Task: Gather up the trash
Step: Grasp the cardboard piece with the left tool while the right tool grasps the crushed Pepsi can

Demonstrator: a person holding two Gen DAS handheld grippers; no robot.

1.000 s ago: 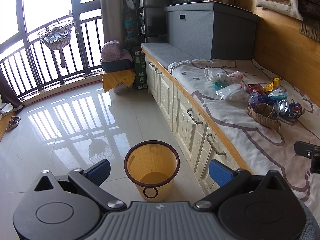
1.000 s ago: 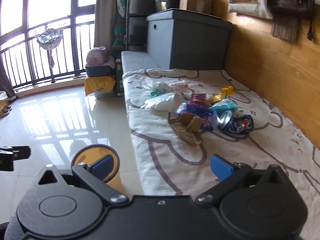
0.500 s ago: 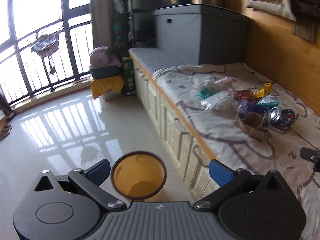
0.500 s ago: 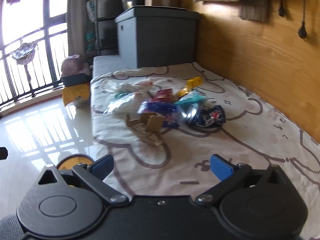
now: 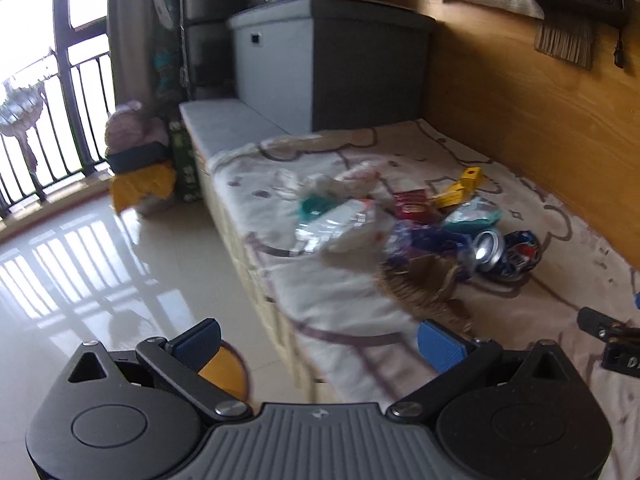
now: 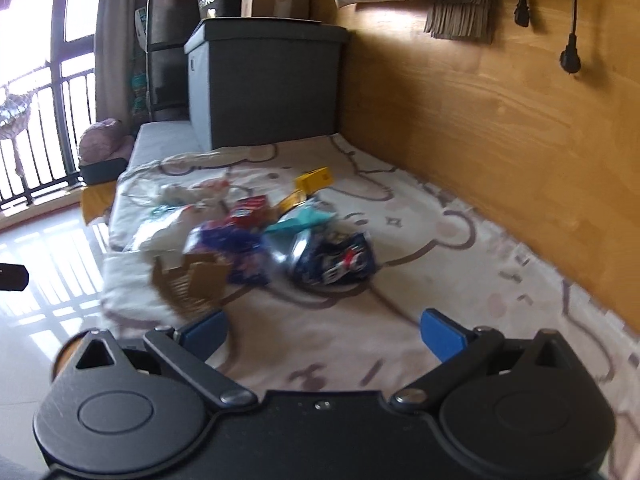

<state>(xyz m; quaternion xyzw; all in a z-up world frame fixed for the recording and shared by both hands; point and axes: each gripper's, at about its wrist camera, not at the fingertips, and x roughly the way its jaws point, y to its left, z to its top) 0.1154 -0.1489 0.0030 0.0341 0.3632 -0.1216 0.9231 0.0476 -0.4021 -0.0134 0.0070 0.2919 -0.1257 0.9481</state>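
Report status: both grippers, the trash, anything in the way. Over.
Left gripper open, empty. Right gripper open, empty. Trash pile untouched on the bed cover. Bin on the floor; path clear.

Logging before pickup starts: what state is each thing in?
left hand-held gripper: open, empty
right hand-held gripper: open, empty
soda can: on its side, crushed
cardboard piece: torn, lying flat
yellow box: opened
orange bin: upright, mostly hidden

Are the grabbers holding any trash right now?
No. The left gripper and right gripper are both open and empty; the trash lies on the bed.
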